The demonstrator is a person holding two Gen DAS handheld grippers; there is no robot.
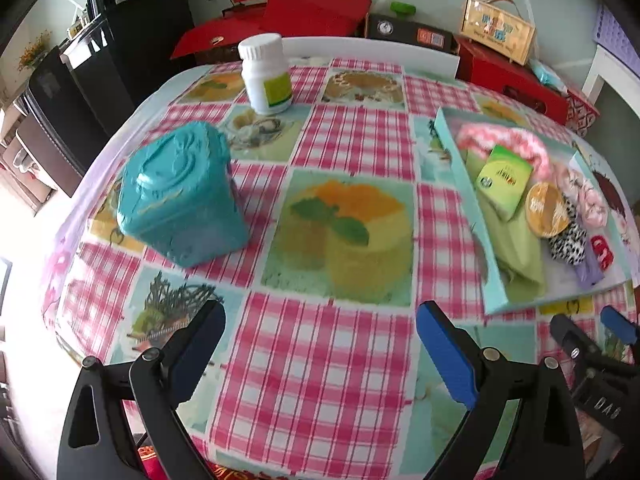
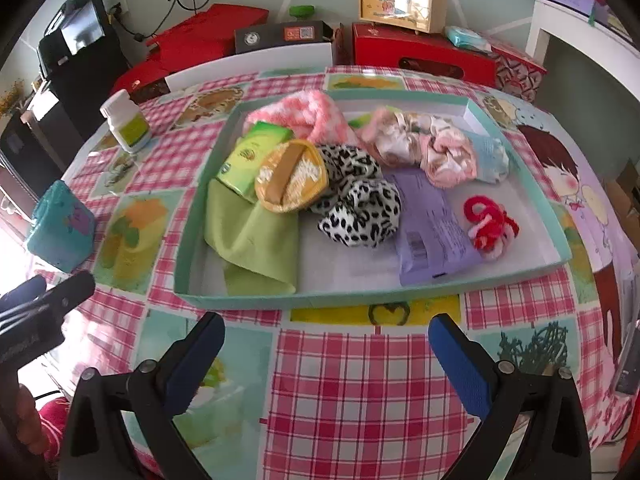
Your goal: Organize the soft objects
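A shallow teal tray (image 2: pixel 248 300) (image 1: pixel 460 184) lies on the checked tablecloth and holds soft items. In it are a green cloth (image 2: pixel 252 240), a leopard-print scrunchie (image 2: pixel 360 212), a pink fluffy piece (image 2: pixel 304 114), pale pink scrunchies (image 2: pixel 424 144), a red hair tie (image 2: pixel 490 220), a purple packet (image 2: pixel 432 232), a green box (image 2: pixel 252 152) and a round yellow puff (image 2: pixel 290 178). My right gripper (image 2: pixel 326 346) is open just in front of the tray's near wall, with nothing in it. My left gripper (image 1: pixel 320 334) is open over bare cloth, left of the tray.
A teal tin (image 1: pixel 180 196) and a white pill bottle (image 1: pixel 266 74) stand on the table to the left. Red boxes (image 2: pixel 420 52) and a small wooden case (image 2: pixel 402 0) line the far edge. A black unit (image 1: pixel 132 32) stands at the back left.
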